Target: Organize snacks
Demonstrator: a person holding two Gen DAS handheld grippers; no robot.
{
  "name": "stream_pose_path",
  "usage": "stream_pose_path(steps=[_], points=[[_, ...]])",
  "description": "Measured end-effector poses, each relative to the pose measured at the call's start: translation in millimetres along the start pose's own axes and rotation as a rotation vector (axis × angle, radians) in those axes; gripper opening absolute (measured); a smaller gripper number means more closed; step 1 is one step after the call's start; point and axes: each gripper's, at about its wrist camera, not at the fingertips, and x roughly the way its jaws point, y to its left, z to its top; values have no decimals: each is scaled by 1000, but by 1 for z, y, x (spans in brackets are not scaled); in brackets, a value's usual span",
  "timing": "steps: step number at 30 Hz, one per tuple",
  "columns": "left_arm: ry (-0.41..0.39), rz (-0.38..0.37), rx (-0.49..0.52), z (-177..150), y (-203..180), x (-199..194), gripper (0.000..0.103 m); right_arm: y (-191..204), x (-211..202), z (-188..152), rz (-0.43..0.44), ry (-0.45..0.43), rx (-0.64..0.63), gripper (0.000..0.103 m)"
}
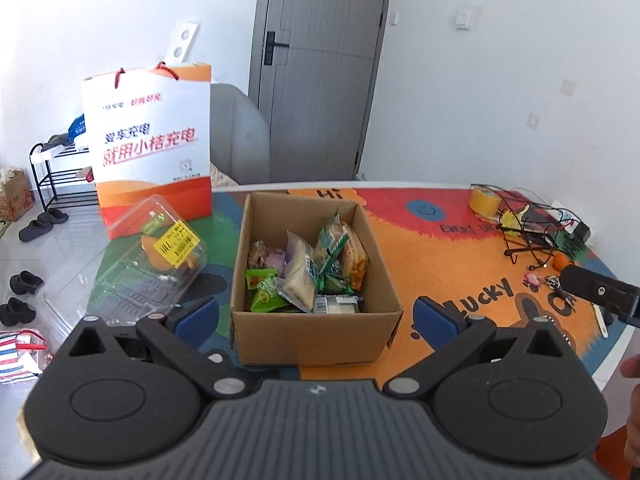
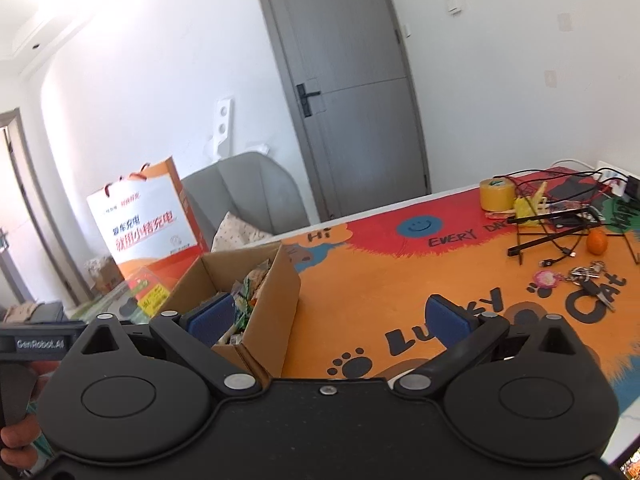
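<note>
An open cardboard box (image 1: 316, 336) stands on the colourful table mat, filled with several snack packets (image 1: 304, 276) in green, white and orange wrappers. My left gripper (image 1: 316, 314) is open, its blue pads (image 1: 198, 314) wide apart and clear of both sides of the box's near end. My right gripper (image 2: 330, 316) is also open and holds nothing. In its view the left pad (image 2: 212, 318) lies over the box (image 2: 276, 308) and the other over the mat. Packets (image 2: 250, 292) show inside.
A clear plastic clamshell (image 1: 160, 256) with a yellow label lies left of the box, an orange and white gift bag (image 1: 152, 148) behind it. At the right are a tape roll (image 1: 484, 200), cables and a black stand (image 1: 528, 236), a small orange (image 1: 560, 261) and keys (image 2: 588, 276).
</note>
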Motion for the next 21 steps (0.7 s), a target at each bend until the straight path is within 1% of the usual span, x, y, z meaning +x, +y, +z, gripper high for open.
stream_pose_path(steps=[4,7,9,12,15,18,21], points=[[-30,-11,3,3,3,-15,103,2,-12,2,-21,-15,-15,103],[-59,1,34,3,1,-28,103,3,-20,1,-43,-33,-29,103],[-70,-6,37,4,1,-34,103,3,-26,1,-59,-43,-36,103],[-76,-27,34,3,2,-42,103,3,-34,0,-89,-52,-43,103],[-86,-23,50,0,0,-47,103,4,-39,-2,-103,-51,-51,103],[-83,-33,69,-3,-1,-50,103,3,-44,-5,-125,-55,-29,103],[-78,-23,95,-7,-3,-52,103,3,-51,-7,-121,-52,-32,103]])
